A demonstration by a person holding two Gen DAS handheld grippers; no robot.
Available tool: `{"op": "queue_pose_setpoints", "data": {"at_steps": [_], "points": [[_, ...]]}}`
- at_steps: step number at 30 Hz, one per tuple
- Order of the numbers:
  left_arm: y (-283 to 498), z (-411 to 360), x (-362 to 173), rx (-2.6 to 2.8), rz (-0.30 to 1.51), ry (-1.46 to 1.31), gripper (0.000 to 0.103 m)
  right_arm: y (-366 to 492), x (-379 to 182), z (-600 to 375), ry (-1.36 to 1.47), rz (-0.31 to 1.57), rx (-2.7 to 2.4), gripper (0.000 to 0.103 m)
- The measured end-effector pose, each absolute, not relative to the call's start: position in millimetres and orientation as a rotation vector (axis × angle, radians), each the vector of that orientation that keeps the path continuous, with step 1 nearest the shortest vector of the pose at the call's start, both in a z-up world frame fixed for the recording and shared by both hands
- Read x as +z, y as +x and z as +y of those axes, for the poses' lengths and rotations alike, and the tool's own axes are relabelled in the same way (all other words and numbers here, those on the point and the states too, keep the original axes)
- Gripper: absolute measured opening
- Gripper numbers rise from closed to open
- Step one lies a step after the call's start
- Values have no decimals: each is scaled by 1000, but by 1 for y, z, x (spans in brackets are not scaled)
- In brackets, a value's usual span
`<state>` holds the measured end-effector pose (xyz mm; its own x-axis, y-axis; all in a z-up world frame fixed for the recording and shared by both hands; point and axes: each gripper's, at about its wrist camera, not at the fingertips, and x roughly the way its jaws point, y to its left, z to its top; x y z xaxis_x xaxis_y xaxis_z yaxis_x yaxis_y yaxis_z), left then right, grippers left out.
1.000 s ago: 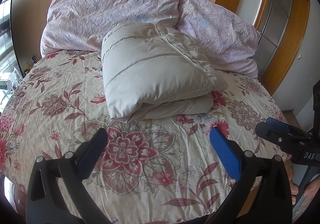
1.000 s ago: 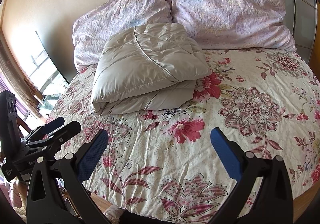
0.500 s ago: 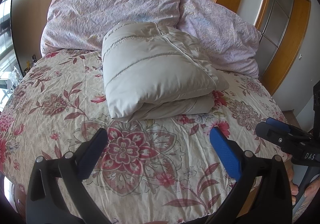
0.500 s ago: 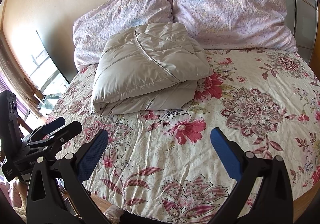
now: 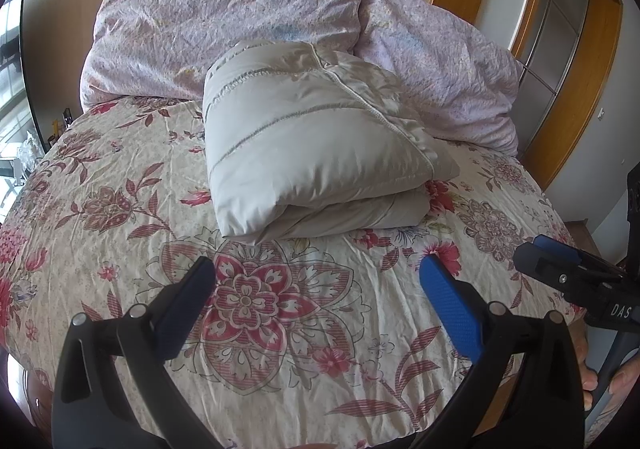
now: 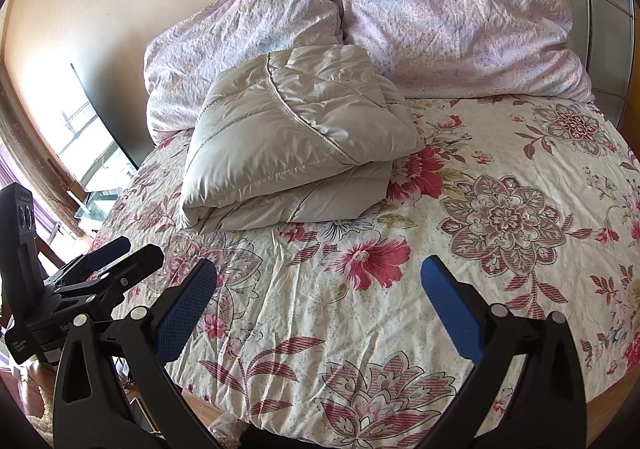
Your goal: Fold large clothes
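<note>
Left wrist view: the left gripper (image 5: 316,285) with black arms and blue pads hung over the floral bedspread (image 5: 100,241), jaws spread wide, holding nothing.
Right wrist view: the right gripper (image 6: 318,285), same build, stood equally wide apart and empty.
Garment: a pale grey quilted puffy jacket (image 5: 316,153) lay folded into a thick, rounded bundle, glossy, with stitched seams across its top layer and a fold edge facing the grippers.
Position: the jacket (image 6: 296,145) rested on the bedspread, its far edge against two lilac crumpled pillows (image 6: 460,21), well apart from both grippers.
Person: fingers (image 5: 588,381) showed low at the right edge.
</note>
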<state>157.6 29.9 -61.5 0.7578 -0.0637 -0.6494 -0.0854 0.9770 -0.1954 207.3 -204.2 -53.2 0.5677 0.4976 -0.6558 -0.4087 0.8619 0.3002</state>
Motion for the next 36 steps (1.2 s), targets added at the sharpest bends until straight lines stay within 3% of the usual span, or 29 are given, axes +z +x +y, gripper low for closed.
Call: {"op": "queue_pose_setpoints", "data": {"at_steps": [36], "points": [[163,28,-62,2,723,-218,101,209,-55,-206,127,809,524,102]]}}
